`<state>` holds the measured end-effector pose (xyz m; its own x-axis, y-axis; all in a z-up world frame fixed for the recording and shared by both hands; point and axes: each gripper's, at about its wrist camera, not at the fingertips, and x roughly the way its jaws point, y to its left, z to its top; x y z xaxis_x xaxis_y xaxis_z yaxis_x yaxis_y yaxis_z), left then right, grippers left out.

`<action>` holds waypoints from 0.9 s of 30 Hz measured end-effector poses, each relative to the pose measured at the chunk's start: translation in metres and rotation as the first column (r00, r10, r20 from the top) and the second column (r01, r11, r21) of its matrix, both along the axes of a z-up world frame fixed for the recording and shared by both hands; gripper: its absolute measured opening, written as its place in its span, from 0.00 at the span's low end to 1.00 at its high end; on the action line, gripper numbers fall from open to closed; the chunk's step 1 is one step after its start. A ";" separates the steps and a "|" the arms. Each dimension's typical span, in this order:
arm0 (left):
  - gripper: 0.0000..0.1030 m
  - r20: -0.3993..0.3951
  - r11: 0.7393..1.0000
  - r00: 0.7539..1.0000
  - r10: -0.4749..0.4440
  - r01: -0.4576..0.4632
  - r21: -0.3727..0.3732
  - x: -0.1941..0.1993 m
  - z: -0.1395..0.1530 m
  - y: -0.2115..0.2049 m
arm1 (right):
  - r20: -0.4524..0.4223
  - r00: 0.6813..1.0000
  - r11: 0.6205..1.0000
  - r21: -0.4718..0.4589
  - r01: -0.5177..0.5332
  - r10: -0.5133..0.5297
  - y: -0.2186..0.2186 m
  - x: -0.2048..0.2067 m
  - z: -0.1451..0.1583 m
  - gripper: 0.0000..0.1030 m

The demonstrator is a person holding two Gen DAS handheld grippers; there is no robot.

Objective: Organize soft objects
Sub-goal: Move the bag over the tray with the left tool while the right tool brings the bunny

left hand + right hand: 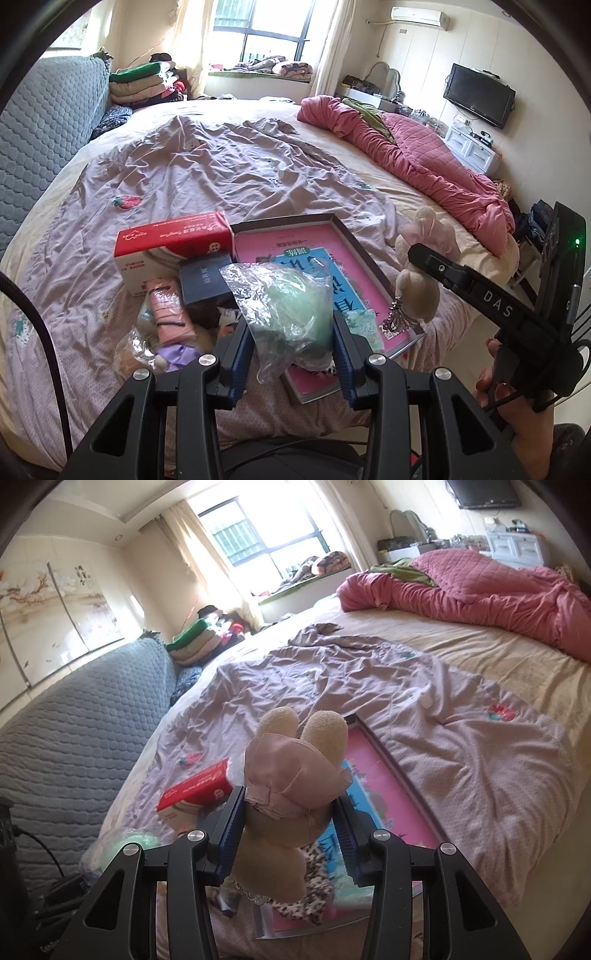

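My left gripper [291, 347] is shut on a clear plastic bag with a pale green soft thing inside [291, 306], held above the pile at the bed's near edge. My right gripper [290, 825] is shut on a beige plush rabbit in a pink bonnet [291, 775], lifted over the pink box. In the left wrist view the rabbit [421, 258] hangs at the right, with the right gripper's black finger [443, 267] across it and a hand behind. The green bag [129, 843] shows at the lower left of the right wrist view.
On the mauve sheet [207, 173] lie a red-and-white carton [170, 243], a dark blue box [205, 280], a pink open box [325, 273], a pink pouch [170, 314] and a bagged purple item [173, 354]. A rumpled pink quilt [424, 162] fills the bed's far right; a grey headboard [40, 140] stands left.
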<state>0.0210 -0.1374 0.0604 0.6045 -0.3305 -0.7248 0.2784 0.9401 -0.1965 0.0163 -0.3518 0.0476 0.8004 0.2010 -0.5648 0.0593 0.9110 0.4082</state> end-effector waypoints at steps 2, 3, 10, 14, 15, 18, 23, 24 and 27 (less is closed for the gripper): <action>0.39 0.002 1.000 1.000 -0.002 0.002 0.001 0.002 0.000 -0.002 | 0.010 1.000 1.000 -0.019 0.013 -0.013 -0.003 -0.002 0.002 0.46; 0.39 0.002 1.000 1.000 -0.004 0.004 0.001 0.002 0.001 -0.003 | 0.012 1.000 1.000 -0.020 0.016 -0.016 -0.005 -0.002 0.002 0.46; 0.39 -0.012 1.000 1.000 -0.026 0.026 0.012 0.011 -0.005 -0.018 | 0.007 1.000 0.999 -0.032 0.030 -0.029 -0.018 0.000 0.000 0.46; 0.39 -0.038 0.999 0.998 -0.048 0.048 0.017 0.015 -0.016 -0.030 | -0.043 0.999 0.999 -0.042 0.031 -0.033 -0.026 0.004 -0.013 0.46; 0.39 -0.044 0.998 0.998 -0.052 0.052 0.017 0.016 -0.019 -0.032 | -0.055 0.998 0.998 -0.046 0.032 -0.035 -0.028 0.006 -0.017 0.46; 0.39 -0.068 0.997 0.996 -0.064 0.066 0.027 0.019 -0.030 -0.040 | -0.071 0.997 0.997 -0.060 0.040 -0.044 -0.032 0.007 -0.024 0.46; 0.39 -0.110 0.996 0.991 -0.079 0.083 0.025 0.025 -0.046 -0.050 | -0.097 0.994 0.995 -0.091 0.043 -0.052 -0.037 0.011 -0.035 0.46; 0.39 -0.119 0.996 0.989 -0.084 0.087 0.025 0.026 -0.050 -0.051 | -0.103 0.993 0.994 -0.097 0.043 -0.053 -0.037 0.011 -0.037 0.46; 0.39 -0.136 0.994 0.986 -0.097 0.102 0.032 0.028 -0.060 -0.057 | -0.122 0.991 0.994 -0.105 0.037 -0.050 -0.038 0.013 -0.044 0.46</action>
